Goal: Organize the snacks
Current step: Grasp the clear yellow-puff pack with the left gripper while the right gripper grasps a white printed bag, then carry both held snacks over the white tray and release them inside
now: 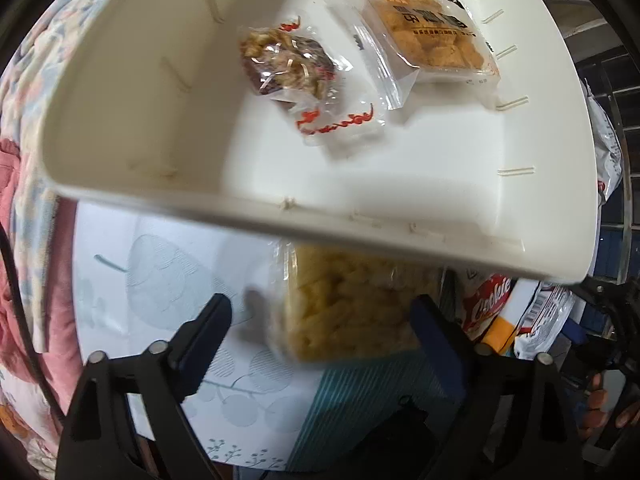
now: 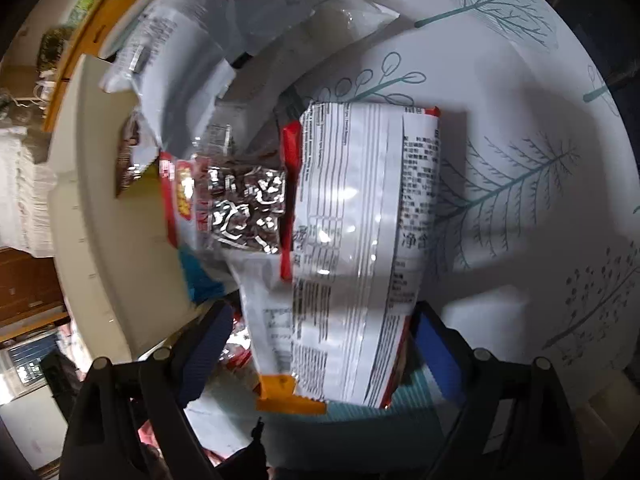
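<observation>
White plastic fills most of our left wrist view: a shallow organizer tray (image 1: 132,92) already holding two clear-wrapped snacks, a nut-and-date piece (image 1: 286,64) and, just beside it, an orange crispy square (image 1: 430,36). Just outside the tray's near rim, a packet of pale yellow puffed sticks (image 1: 352,304) lies on the leaf-printed tablecloth (image 1: 160,280), framed by our left gripper (image 1: 320,320), whose jaws are spread wide and press on nothing. Our right gripper (image 2: 320,332), equally spread, straddles a white nutrition-label packet (image 2: 352,220) beside the tray, with a foil-fronted red packet (image 2: 240,208) touching it. To grasp well, we judge each gripper should settle lower, centre on its packet's middle, and close gently so the crinkly film does not slip or crush.
</observation>
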The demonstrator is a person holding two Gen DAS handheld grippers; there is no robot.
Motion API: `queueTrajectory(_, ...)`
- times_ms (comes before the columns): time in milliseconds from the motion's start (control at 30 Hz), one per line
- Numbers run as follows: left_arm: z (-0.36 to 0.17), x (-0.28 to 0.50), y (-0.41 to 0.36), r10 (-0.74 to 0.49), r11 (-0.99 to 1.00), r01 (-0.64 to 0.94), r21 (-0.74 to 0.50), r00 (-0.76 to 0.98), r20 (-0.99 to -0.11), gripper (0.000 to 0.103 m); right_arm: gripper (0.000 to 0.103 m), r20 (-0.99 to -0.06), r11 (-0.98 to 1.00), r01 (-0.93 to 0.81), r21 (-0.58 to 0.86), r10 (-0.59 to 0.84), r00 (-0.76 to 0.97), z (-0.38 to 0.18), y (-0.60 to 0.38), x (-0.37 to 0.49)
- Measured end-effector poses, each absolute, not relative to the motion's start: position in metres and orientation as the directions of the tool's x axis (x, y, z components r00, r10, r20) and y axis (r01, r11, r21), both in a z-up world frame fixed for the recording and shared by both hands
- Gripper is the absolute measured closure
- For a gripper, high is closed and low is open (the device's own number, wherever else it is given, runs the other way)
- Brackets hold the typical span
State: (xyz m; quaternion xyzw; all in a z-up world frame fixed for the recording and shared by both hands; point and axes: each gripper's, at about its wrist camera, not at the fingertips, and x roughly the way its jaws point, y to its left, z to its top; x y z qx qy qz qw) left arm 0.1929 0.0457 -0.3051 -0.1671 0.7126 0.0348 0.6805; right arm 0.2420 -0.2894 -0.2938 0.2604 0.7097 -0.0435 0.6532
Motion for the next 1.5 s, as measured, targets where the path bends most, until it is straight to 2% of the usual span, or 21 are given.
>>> queueTrajectory(267, -0.315, 0.213, 0.035, -0.198, 0.945, -0.271, -0.186, -0.020, -0.980, 0.007, 0.013, -0.967, 0.879, 0.433, 0.200, 0.249, -0.058, -0.308, -0.294, 0.262)
queueTrajectory(633, -0.329, 0.226, 0.016, -0.155, 0.959, -0.252, -0.131, -0.075, -0.985, 0.001, 0.014, -0.977, 0.907, 0.393, 0.149, 0.196, -0.083, -0.305, -0.286, 0.272)
queueTrajectory(700, -0.330, 0.227, 0.014, -0.150, 0.960, -0.250, -0.126, -0.081, -0.985, 0.001, 0.019, -0.980, 0.915, 0.382, 0.127, 0.175, -0.094, -0.305, -0.274, 0.270)
queueTrajectory(733, -0.330, 0.227, 0.013, -0.150, 0.960, -0.252, -0.125, -0.080, -0.985, 0.001, 0.021, -0.982, 0.921, 0.374, 0.107, 0.156, -0.102, -0.305, -0.267, 0.271)
queueTrajectory(800, -0.331, 0.222, 0.005, -0.150, 0.960, -0.251, -0.126, -0.078, -0.986, 0.003, 0.035, -0.986, 0.927, 0.368, 0.076, 0.125, -0.112, -0.308, -0.255, 0.272)
queueTrajectory(900, -0.328, 0.218, 0.007, -0.148, 0.961, -0.246, -0.127, -0.070, -0.987, 0.011, 0.043, -0.986, 0.926, 0.372, 0.070, 0.120, -0.115, -0.307, -0.250, 0.270)
queueTrajectory(967, -0.326, 0.217, 0.009, -0.153, 0.962, -0.239, -0.134, -0.062, -0.986, 0.016, 0.045, -0.985, 0.922, 0.380, 0.078, 0.129, -0.112, -0.306, -0.249, 0.269)
queueTrajectory(1067, -0.326, 0.214, 0.011, -0.154, 0.962, -0.234, -0.137, -0.057, -0.986, 0.018, 0.045, -0.981, 0.913, 0.400, 0.084, 0.145, -0.126, -0.306, -0.253, 0.267)
queueTrajectory(1500, -0.324, 0.181, 0.025, -0.186, 0.953, -0.266, -0.146, -0.129, -0.974, 0.020, 0.049, -0.960, 0.845, 0.529, 0.079, 0.207, -0.187, -0.300, -0.269, 0.246)
